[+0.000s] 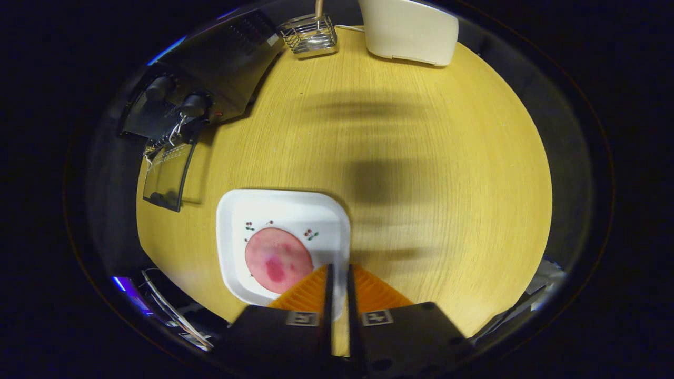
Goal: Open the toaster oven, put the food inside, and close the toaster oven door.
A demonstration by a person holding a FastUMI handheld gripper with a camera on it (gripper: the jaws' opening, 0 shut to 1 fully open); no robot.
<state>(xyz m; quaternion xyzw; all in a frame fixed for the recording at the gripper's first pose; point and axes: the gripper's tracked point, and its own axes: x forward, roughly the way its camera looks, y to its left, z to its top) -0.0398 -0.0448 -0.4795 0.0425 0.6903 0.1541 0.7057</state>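
The jaws (337, 273) stand nearly closed, a narrow slit between them and nothing held, at the lower centre of the frame above the right rim of the white plate (284, 210). The plate sits on the wooden worktop (447, 184) and carries a round pink slice of food (278, 260), just left of the fingers. The toaster oven (210, 79) stands at the upper left, well apart from the plate, with its glass door (168, 176) folded down open.

Judged stage: door opened, food not yet picked up.

Risks noted:
- The slice looks thin and flat, so narrow jaws may slide over it or push it off the plate.
- Jaws pressing on the plate rim could tip or shift the plate.
- The open door juts over the worktop; a low approach could strike it.
- A wire basket (309, 34) and a cream appliance (410, 29) at the top edge lie clear of the path.
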